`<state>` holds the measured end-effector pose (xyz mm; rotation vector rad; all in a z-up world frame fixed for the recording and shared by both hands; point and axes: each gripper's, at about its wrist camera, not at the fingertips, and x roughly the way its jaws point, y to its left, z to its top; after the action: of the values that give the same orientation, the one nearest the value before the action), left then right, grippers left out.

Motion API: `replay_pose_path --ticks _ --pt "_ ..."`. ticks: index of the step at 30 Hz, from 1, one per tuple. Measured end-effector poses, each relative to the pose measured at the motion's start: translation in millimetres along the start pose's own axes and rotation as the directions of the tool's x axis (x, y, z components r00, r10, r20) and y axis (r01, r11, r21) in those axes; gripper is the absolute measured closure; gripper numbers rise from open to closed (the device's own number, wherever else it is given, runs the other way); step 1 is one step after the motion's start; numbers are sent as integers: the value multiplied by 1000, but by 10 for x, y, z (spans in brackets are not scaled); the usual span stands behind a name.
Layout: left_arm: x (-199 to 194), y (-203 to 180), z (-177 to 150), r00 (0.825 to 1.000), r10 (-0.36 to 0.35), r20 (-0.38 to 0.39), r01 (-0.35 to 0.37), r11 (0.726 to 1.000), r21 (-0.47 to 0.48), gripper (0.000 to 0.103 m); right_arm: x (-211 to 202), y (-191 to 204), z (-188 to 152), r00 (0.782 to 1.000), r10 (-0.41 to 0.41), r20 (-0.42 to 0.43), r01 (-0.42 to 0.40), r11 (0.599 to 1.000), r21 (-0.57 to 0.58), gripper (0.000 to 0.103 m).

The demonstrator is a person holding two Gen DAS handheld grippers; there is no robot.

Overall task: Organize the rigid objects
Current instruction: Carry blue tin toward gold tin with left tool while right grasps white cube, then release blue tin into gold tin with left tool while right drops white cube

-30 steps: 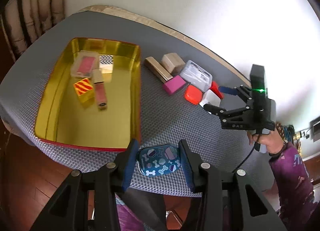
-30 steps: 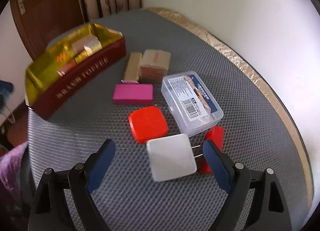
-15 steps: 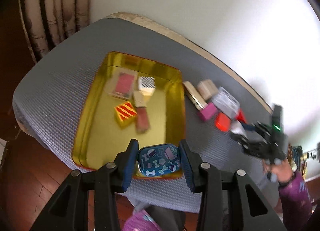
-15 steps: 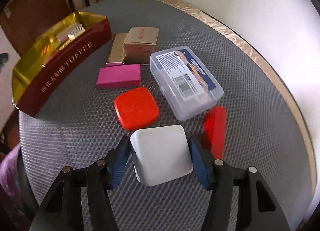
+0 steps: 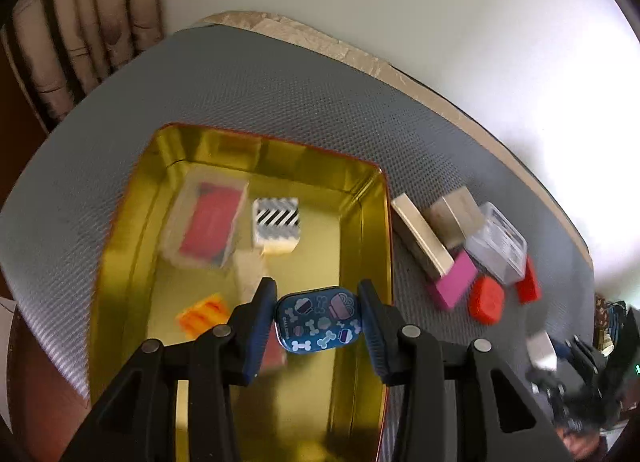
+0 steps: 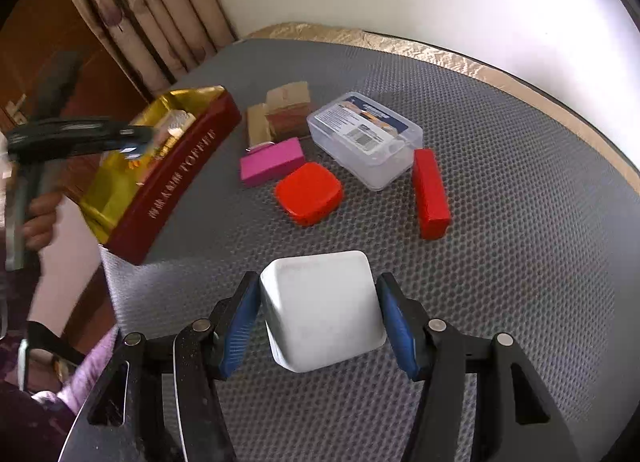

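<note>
Left gripper (image 5: 318, 320): jaws clamped on the blue tin (image 5: 319, 320), a small lid-patterned tin with bones and cups, held above the right half of the gold tray (image 5: 362, 222).
Right gripper (image 6: 318, 318): jaws closed against both sides of the white block (image 6: 322, 308), held above the near part of the grey mat (image 6: 520, 262).
Left wrist view only: the tray's inside, with a clear box holding something red (image 5: 208, 224), a black-and-white striped box (image 5: 276, 224), an orange-striped block (image 5: 198, 316), and a pale item partly hidden behind the left finger, too blurred to name.
Right wrist view only: the tray's red outer wall (image 6: 176, 178) with gold lettering, and the person's hand on the left gripper's handle at the tabletop's left edge.
Count outside the tray: six things grouped toward the tabletop's far side, namely two tan boxes (image 6: 276, 116), one pink block (image 6: 272, 160), one red rounded case (image 6: 308, 192), one clear lidded box (image 6: 366, 138), one red bar (image 6: 430, 192).
Count inside the tray: at least four.
Change in the last second: the blue tin was over the mat's near edge, outside the tray; it is now over the tray. The white block lay between open right jaws beside the red bar; it is now gripped, apart from the group.
</note>
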<state>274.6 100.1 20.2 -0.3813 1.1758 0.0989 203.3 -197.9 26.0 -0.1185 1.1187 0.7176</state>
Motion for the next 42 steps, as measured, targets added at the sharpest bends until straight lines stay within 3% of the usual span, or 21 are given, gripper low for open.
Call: replay_pose_path --ticks 7,9,11,12,13,15,18,20,23,28,32,38,42 --pt "294 37 152 997 -10 -71 9 1000 -20 58 -88 138 63 999 42 33 -43 999 11 47" --pt "165 68 123 999 6 -49 -7 1000 -13 58 -137 225 131 996 68 51 -68 998 11 47" --pt "-153 151 17 998 27 57 -25 999 -35 58 -208 372 207 994 84 75 -84 996 -11 47" --pt "-368 241 -95 990 48 134 -40 997 -60 56 -245 457 253 991 101 85 -99 995 -23 47" --pt "-604 349 -228 972 78 221 -59 994 -91 48 -278 573 311 988 119 96 -116 992 -41 47" --pt "-912 522 -451 936 158 314 -121 983 -137 37 -306 841 434 982 155 108 -146 985 -88 47" --pt "-1260 813 -857 881 280 381 -222 956 -191 36 -183 1297 640 973 212 90 -196 967 -163 47" --pt "-1362 970 -1084 866 322 384 -245 941 -234 36 -27 1565 747 971 229 65 -212 956 -201 47" --pt "-1381 1176 -1263 875 317 365 -227 936 -268 36 319 1929 911 968 252 6 -244 943 -228 47" --pt "-1282 1351 -1310 906 263 333 -168 943 -289 36 993 2260 1287 975 208 -81 -219 961 -168 47" --pt "-1298 1358 -1318 904 260 339 -176 949 -260 36 1309 2281 1516 967 236 -99 -241 969 -49 47" --pt "-1366 1310 -1333 900 243 361 -166 959 -231 36 1626 2304 1632 978 181 -100 -181 983 10 47" --pt "-1331 1335 -1332 911 230 344 -154 960 -233 36 1713 2320 1655 985 155 -81 -153 988 30 47"
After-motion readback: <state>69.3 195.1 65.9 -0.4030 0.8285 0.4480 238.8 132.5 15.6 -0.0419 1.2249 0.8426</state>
